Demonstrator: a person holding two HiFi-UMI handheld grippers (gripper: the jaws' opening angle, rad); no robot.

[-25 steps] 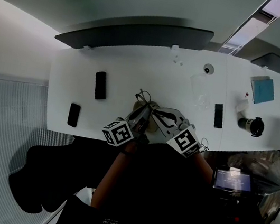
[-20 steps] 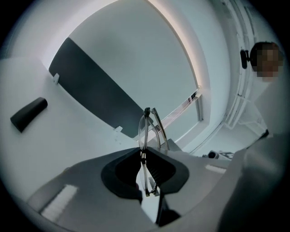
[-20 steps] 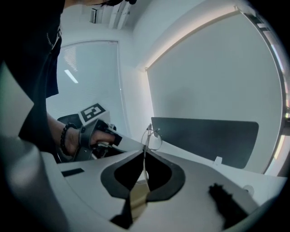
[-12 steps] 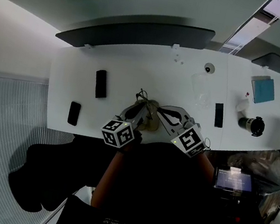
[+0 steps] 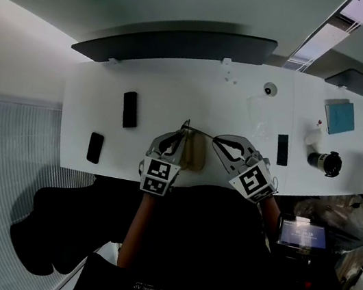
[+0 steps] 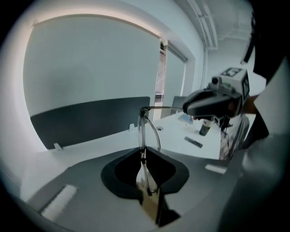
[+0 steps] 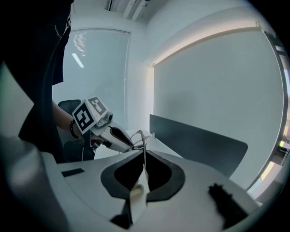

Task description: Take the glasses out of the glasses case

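Observation:
Thin-framed glasses (image 5: 185, 130) hang over the white table (image 5: 163, 89), stretched between both grippers. My left gripper (image 5: 181, 135) is shut on the front of the frame; its own view shows a clear lens (image 6: 145, 136) standing upright between the jaws. My right gripper (image 5: 217, 141) has just been closing and is now shut on the temple arm (image 7: 144, 156), a thin bar that runs straight to the left gripper (image 7: 118, 138). The tan glasses case (image 5: 198, 155) lies on the table just below and between the two grippers, near the front edge.
Two black flat items (image 5: 130, 109) (image 5: 95, 148) lie at the left of the table. At the right are a black remote (image 5: 283, 149), a dark cylinder (image 5: 328, 162) and a blue notebook (image 5: 340, 116). Dark partition panels (image 5: 179, 42) line the far edge.
The left gripper has rolled so that its marker cube faces up. The right gripper has shifted to the right. The glasses now stretch open between them, off the case.

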